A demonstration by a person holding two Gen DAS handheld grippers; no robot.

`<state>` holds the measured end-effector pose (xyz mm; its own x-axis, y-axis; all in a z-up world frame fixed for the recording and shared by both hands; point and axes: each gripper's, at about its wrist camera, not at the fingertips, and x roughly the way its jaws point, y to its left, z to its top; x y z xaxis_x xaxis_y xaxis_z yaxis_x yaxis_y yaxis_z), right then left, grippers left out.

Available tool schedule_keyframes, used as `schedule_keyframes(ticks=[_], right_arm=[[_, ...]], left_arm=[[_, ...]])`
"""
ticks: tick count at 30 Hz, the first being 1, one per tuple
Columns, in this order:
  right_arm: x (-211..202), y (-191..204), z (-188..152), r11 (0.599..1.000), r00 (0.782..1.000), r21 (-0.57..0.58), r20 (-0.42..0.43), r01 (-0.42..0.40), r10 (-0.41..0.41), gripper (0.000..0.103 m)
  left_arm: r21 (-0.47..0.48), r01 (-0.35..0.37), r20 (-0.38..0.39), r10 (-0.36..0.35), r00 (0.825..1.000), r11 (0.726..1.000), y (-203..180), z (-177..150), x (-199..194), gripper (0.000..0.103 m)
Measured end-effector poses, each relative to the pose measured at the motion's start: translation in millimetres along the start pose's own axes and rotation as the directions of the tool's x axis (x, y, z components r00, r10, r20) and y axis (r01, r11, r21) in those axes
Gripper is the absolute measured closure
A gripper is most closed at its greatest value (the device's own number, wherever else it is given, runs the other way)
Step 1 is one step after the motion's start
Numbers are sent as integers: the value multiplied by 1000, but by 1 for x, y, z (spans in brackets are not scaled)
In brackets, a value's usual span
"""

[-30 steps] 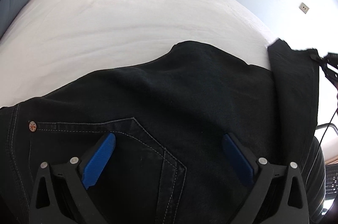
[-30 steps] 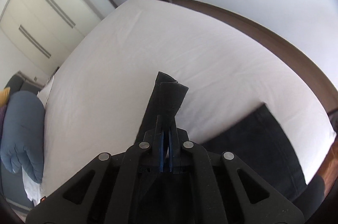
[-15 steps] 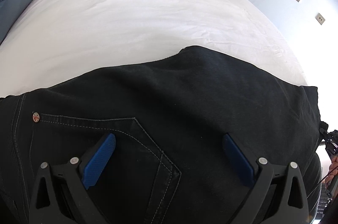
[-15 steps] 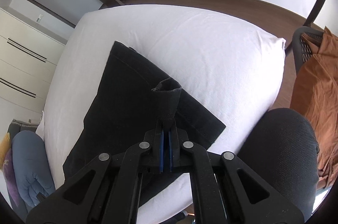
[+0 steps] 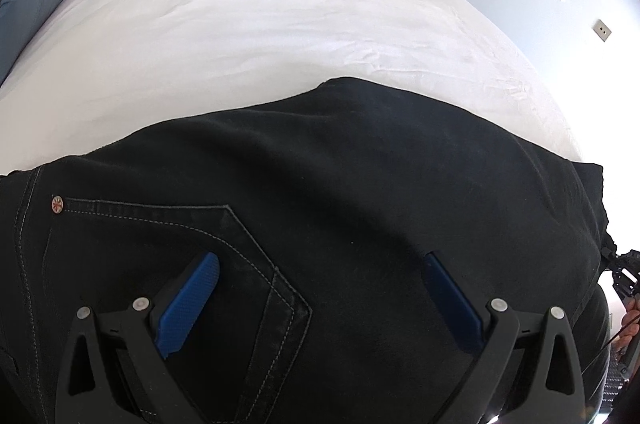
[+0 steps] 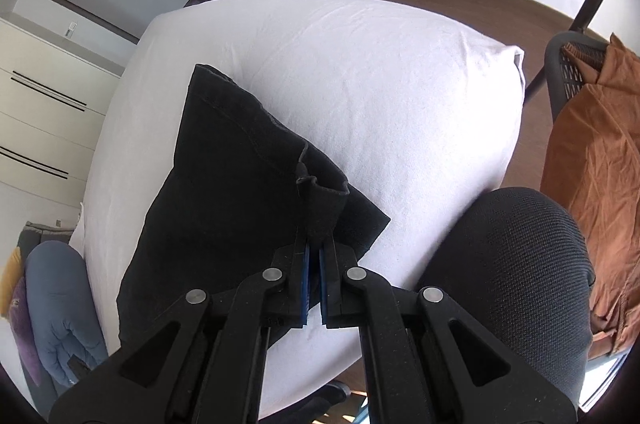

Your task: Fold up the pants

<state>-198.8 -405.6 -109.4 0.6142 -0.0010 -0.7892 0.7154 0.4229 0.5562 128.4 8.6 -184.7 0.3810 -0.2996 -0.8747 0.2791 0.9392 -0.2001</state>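
Observation:
Black pants (image 5: 360,163) lie spread across the white bed (image 5: 260,23), with a stitched back pocket (image 5: 224,248) and a rivet near the left. My left gripper (image 5: 320,260) stands open just above the fabric, its blue pads (image 5: 188,300) wide apart over the pocket area. In the right wrist view the pants (image 6: 224,175) lie as a dark slab on the bed (image 6: 380,71). My right gripper (image 6: 314,248) is shut on the leg hem (image 6: 320,199), which stands up in a small bunch near the bed's corner.
A black mesh chair (image 6: 512,264) is close by the bed's corner, and an orange cloth (image 6: 592,163) hangs over another chair at the right. A blue pillow (image 6: 56,304) lies at the head end. Wardrobe doors (image 6: 44,111) and a door stand beyond.
The right gripper has swung down and rolled, carrying the leg end from mid-air onto the bed's corner. The leg now lies flat. The left gripper has shifted slightly over the pocket.

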Motion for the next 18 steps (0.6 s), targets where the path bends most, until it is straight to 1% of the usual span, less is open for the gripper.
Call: schedule_keyframes(ticks=[2,3,4,5,7,8,10,11,12,13,14,15,16,17,18], right_arm=[[-5,-4,6,1000,1000,16,-16,-5,5,94],[-12,-5,9,1000,1000,10,1,7,-7,91],[-19,-5,12,999,998,-9,32,48,-48,88],[-27,-7,16,996,994,-23,64,88,-86,88],[-44,-8,24,986,979,-31,131,163,-158,88],[-53,-6,27,985,974,-32,158,172,-164,87],[-63,14,29,988,977,-94,185,126,-107,87],[-62,29,26,986,984,-145,169,83,-58,87],[-55,47,20,981,992,-194,123,5,19,87],[-48,65,14,971,993,-223,54,-87,102,87],[-34,79,6,955,983,-237,-27,-180,179,88],[-17,91,-3,939,969,-243,-101,-242,224,87],[-2,98,-10,934,962,-246,-149,-259,228,87],[15,102,-17,932,958,-254,-194,-258,212,87],[32,101,-23,938,956,-257,-235,-234,174,87]], left_arm=[[0,3,0,-3,1000,1000,-2,0,1,0],[-5,9,1,-9,1000,1000,-3,0,1,0],[-11,13,2,-13,1000,1000,-1,5,3,0],[-17,19,4,-19,1000,1000,4,1,2,0],[-25,28,7,-27,1000,999,3,-2,0,0],[-27,36,11,-36,999,999,7,-4,-2,0],[-29,64,28,-63,998,998,2,-5,-6,0],[-25,79,39,-78,996,997,-2,-5,-7,0],[-16,89,48,-89,995,996,-8,-5,-8,0],[-3,95,56,-95,994,995,-14,-6,-8,0],[9,96,60,-96,994,995,-19,-7,-7,0],[17,94,51,-95,994,995,-23,-8,-3,0],[20,93,41,-94,995,995,-25,-10,-2,0],[21,90,35,-91,995,996,-25,-13,1,0],[28,87,33,-88,996,996,-28,-20,-5,1]])
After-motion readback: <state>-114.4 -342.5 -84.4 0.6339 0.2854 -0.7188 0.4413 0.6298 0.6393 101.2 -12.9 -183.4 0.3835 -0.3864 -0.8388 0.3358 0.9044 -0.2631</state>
